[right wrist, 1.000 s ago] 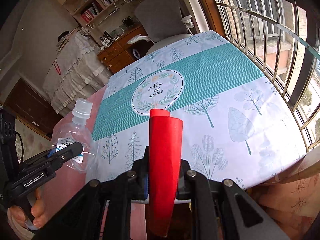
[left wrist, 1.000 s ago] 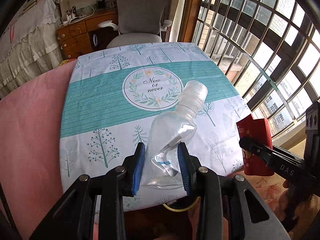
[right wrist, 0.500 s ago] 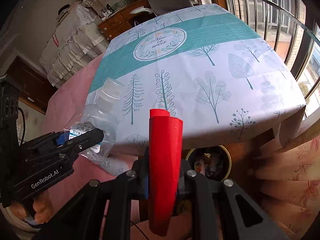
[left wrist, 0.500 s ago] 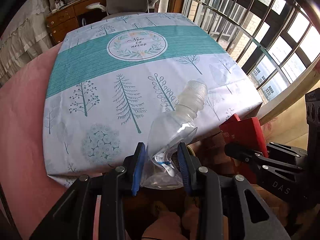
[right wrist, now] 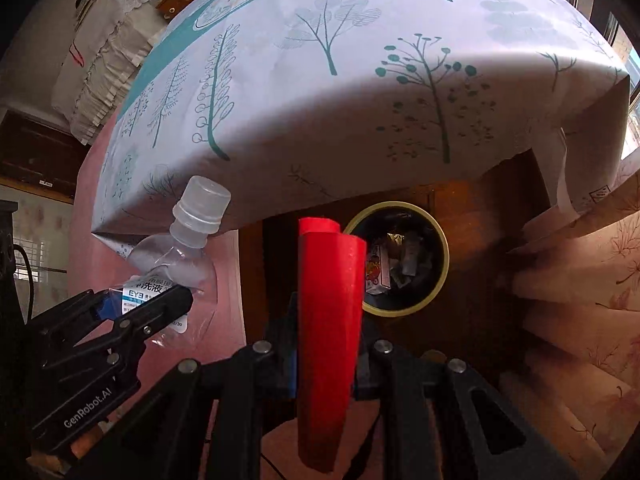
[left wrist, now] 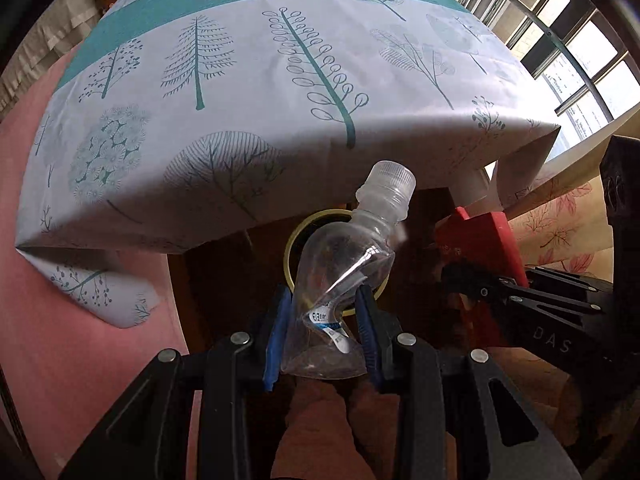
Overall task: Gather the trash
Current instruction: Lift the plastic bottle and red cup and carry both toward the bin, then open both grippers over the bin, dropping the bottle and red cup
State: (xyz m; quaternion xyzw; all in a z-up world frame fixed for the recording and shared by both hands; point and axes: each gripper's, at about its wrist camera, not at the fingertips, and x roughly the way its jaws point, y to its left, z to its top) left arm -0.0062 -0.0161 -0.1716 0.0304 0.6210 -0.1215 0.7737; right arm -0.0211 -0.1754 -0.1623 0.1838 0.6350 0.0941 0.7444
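Observation:
My left gripper is shut on a crushed clear plastic bottle with a white cap, held over a yellow-rimmed trash bin under the table. The bottle also shows in the right wrist view, left of centre. My right gripper is shut on a folded red packet, held just left of the bin, which holds several wrappers. The red packet shows in the left wrist view, right of the bottle.
A table with a white and teal tree-print cloth overhangs the bin. A pink cloth hangs at the left. A leaf-print curtain hangs at the right. A barred window is beyond.
Both grippers have moved down and back from over the tabletop to below its front edge. The bin has come into view beneath the bottle and beside the red packet. Both grips are unchanged.

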